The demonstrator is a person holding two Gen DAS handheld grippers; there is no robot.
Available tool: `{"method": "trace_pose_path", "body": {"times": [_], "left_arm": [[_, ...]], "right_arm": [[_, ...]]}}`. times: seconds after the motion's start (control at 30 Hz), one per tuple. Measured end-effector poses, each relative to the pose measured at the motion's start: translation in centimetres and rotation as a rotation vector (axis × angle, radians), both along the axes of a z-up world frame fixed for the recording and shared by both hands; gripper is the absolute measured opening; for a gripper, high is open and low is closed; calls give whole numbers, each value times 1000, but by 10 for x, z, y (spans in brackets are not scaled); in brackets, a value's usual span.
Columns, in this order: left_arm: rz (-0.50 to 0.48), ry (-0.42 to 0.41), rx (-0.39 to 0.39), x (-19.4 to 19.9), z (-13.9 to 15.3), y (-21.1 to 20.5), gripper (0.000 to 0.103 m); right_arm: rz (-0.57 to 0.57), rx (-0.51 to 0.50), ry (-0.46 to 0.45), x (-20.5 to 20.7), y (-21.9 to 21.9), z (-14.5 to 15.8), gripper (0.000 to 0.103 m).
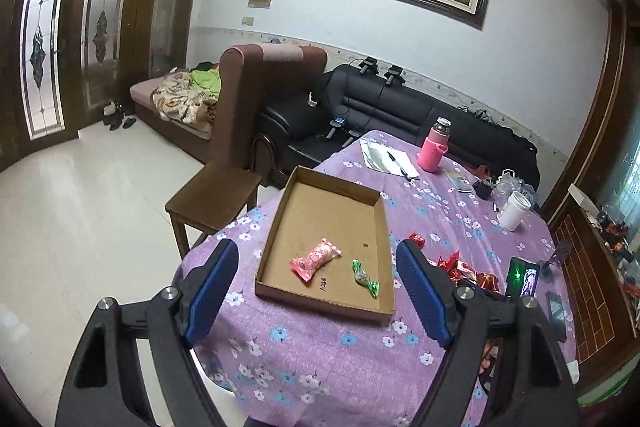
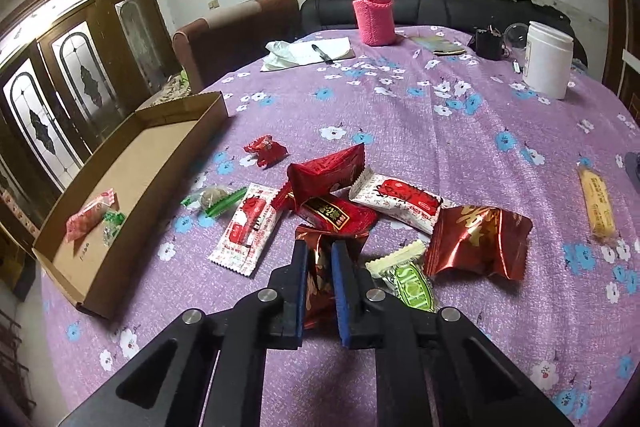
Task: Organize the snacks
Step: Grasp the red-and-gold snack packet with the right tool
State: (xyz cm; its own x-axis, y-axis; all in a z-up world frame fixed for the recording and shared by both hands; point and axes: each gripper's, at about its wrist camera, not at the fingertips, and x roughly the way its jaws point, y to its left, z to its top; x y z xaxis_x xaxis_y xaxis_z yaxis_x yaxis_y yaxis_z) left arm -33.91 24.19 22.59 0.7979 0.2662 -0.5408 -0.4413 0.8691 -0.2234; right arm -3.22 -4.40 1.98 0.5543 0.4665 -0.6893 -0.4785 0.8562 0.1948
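Your right gripper was squeezed narrow on a shiny red pack at the near edge of the snack pile. Its fingers held the pack near one end, and the rest stuck out past the tips. The foil looked slick, so I think the pack could have slid out if you swung it fast toward the box.

Your left gripper was wide and held nothing. It hung over the near end of the box, with the pink snack and the green candy lying inside, close to each other but apart.

The other snacks were packed tight. A green pack lay just beside your right finger, and a dark red pack lay touching the one you held. If you lifted at a slant, I think you could have dragged one of them along and dropped it on the worktop.

The box was thin card with low walls, and its near end sat close to the worktop's edge. A bump from either gripper might have pushed it off. If you let go from high up, the pack might have bounced over a wall.

A yellow bar lay well apart on the right and would be easy to forget.
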Motion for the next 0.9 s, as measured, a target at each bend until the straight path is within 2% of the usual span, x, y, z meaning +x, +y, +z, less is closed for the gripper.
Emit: {"method": "trace_pose_path", "body": {"times": [0.2, 0.33, 0.47, 0.63, 0.77, 0.9], "left_arm": [[-26, 5, -33, 13, -10, 9, 81], [-39, 36, -82, 29, -25, 16, 81], [-34, 54, -95, 36, -32, 18, 81], [-26, 67, -94, 44, -36, 20, 81], [-21, 86, -105, 55, -42, 23, 81], [-21, 102, -109, 63, -47, 23, 81]], "right_arm": [[6, 10, 11, 2, -3, -3, 14], [15, 20, 24, 4, -3, -4, 16], [33, 18, 40, 5, 0, -7, 22], [34, 4, 31, 3, 2, -6, 21], [34, 14, 27, 2, 1, -2, 13], [36, 20, 35, 3, 0, -2, 13]]}}
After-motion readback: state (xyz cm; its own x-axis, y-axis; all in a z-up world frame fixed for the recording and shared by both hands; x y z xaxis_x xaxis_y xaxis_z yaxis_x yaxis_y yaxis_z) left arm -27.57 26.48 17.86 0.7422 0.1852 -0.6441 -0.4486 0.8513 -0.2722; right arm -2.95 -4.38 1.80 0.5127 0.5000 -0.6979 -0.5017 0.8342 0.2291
